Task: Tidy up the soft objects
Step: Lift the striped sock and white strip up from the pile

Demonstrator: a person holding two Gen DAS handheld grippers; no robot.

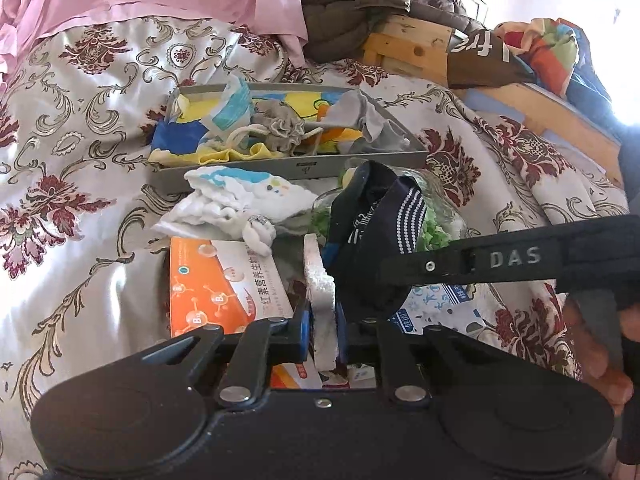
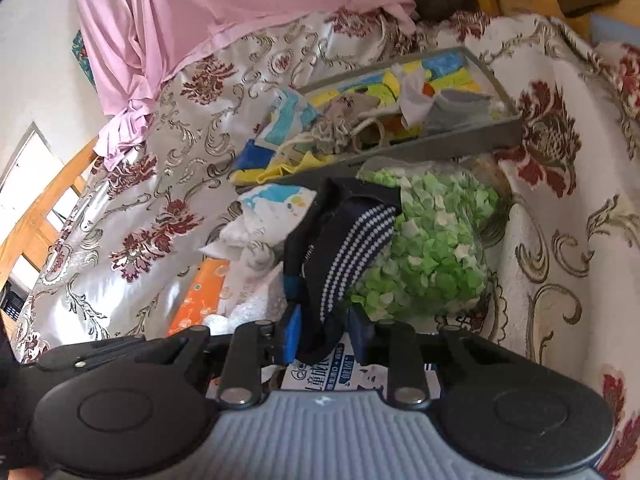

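A bed with a floral satin bedspread (image 1: 80, 152) fills both views. At the bottom centre of the left view, the left gripper (image 1: 322, 332) is clenched on a white foam piece (image 1: 320, 292). At the bottom centre of the right view, the right gripper (image 2: 326, 332) pinches a dark navy sock (image 2: 340, 248). Both grasps look made, so I judge the next move is a lift and carry to the tray. Beyond, in mid-frame, lies a bag of green paper stars (image 2: 432, 248). Farther up, the grey tray (image 1: 288, 166) already holds a yellow-blue cloth, a grey pouch and a grey garment.
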